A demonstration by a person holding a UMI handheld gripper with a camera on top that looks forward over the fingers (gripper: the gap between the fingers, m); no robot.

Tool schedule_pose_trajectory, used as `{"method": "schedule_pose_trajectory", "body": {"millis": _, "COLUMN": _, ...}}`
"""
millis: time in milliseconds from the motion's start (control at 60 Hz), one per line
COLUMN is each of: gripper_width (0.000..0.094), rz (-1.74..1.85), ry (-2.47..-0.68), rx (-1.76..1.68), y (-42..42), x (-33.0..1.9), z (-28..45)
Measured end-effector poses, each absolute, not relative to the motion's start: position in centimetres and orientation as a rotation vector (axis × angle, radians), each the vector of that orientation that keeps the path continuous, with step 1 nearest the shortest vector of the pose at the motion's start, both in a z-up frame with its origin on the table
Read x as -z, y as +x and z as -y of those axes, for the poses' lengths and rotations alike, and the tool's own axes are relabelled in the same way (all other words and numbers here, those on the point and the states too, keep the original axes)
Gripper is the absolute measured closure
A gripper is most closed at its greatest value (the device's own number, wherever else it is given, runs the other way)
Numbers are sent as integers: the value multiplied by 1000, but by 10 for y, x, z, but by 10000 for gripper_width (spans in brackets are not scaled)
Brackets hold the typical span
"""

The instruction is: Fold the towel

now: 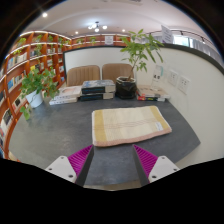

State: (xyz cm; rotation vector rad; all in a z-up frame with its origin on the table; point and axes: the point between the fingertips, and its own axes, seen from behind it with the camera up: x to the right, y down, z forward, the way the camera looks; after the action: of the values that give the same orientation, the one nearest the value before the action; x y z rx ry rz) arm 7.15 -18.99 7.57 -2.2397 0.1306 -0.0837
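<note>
A: Taking the towel (131, 125) as the landmark, what stood to its left?

B: Far to its left ran a bookshelf (28, 62) packed with coloured spines; nearer, at the back left of the towel, a leafy plant in a white pot (37, 86) sat on the grey table (50, 132); between that pot and the towel's far edge lay stacks of books (88, 91).

A: And the towel itself?

B: It lay flat on the table, cream with a reddish border, folded into a rectangle; it was just ahead of the gripper (113, 158) and touched neither finger.

A: Behind it?

B: Two tan chairs (100, 73) stood past the books; directly behind the towel was a tall plant in a dark pot (127, 84); to the towel's back right lay more books (151, 95) by the white wall (180, 110).

A: What of the claw?

B: Its fingers were spread apart, the magenta pads (81, 158) showing on their inner faces; nothing was held between them; only bare table lay in the gap.
</note>
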Motion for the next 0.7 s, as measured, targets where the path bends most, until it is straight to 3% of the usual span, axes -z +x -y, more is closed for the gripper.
{"method": "schedule_pose_trajectory", "body": {"millis": 267, "gripper_width": 170, "rz": 35, "ry": -2244, "rx": 10, "y": 15, "x": -38, "z": 55}}
{"method": "schedule_pose_trajectory", "body": {"millis": 400, "gripper_width": 229, "rz": 80, "ry": -2270, "rx": -3, "y": 1, "x": -11, "z": 21}}
{"method": "schedule_pose_trajectory", "body": {"millis": 483, "gripper_width": 321, "rz": 85, "ry": -2309, "rx": 37, "y": 6, "x": 11, "z": 19}}
{"method": "schedule_pose_trajectory", "body": {"millis": 700, "gripper_width": 873, "rz": 8, "ry": -2223, "rx": 99, "y": 35, "x": 8, "z": 17}}
